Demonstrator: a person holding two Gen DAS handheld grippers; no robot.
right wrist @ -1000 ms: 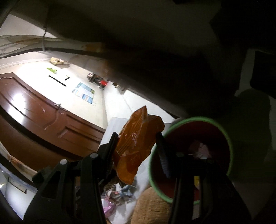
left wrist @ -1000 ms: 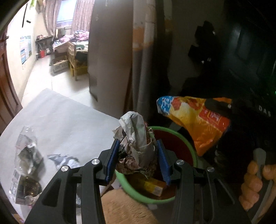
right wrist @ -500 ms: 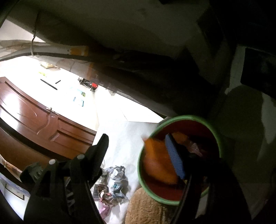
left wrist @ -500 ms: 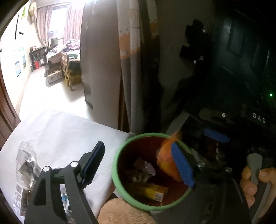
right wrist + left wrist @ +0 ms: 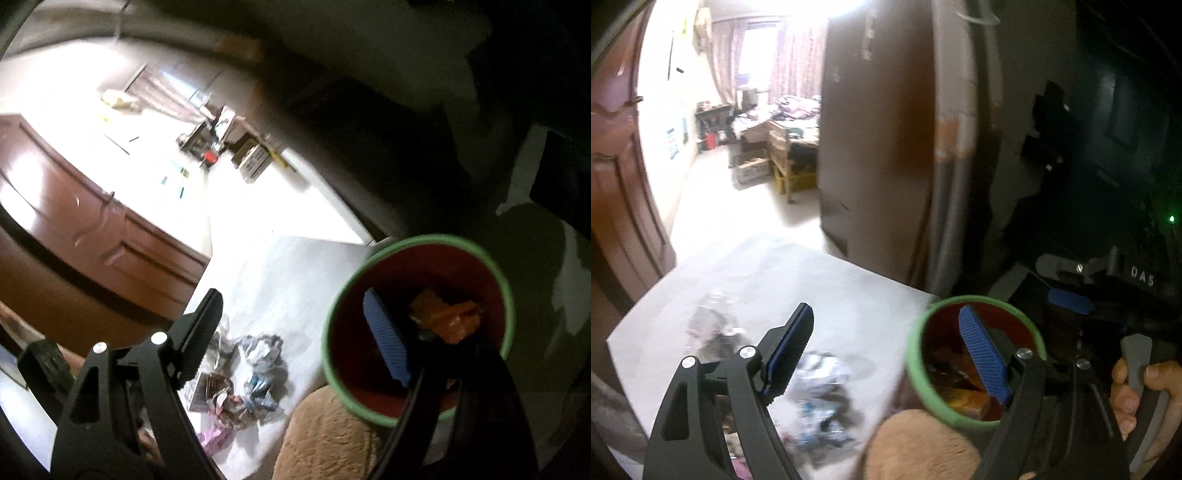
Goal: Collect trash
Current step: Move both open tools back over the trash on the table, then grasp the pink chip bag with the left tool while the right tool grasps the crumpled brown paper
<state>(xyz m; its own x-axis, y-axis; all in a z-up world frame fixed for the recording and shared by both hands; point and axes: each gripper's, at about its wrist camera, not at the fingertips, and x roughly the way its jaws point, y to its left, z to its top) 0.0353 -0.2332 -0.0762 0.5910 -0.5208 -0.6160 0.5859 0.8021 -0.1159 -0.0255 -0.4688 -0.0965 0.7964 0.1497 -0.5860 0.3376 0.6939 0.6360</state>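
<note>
Green-rimmed bin (image 5: 975, 360) at lower right of left wrist view, wrappers inside. Left gripper (image 5: 886, 354) spread wide, empty, jaws lately opened further; one pad over the bin mouth, the other over the white sheet (image 5: 812, 280). Blurred trash pile (image 5: 816, 398) on that sheet, beside the bin.

Right wrist view: right gripper (image 5: 291, 339) likewise unclenched, jaws just widened, nothing between. Orange wrapper (image 5: 447, 317) down in the bin. Drop step apparently done. Next, probably: swing toward the pile, pick one loose wrapper, close on it.

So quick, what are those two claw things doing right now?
Left gripper: open, holding nothing, jaws just opened.
Right gripper: open, holding nothing, jaws just opened.
</note>
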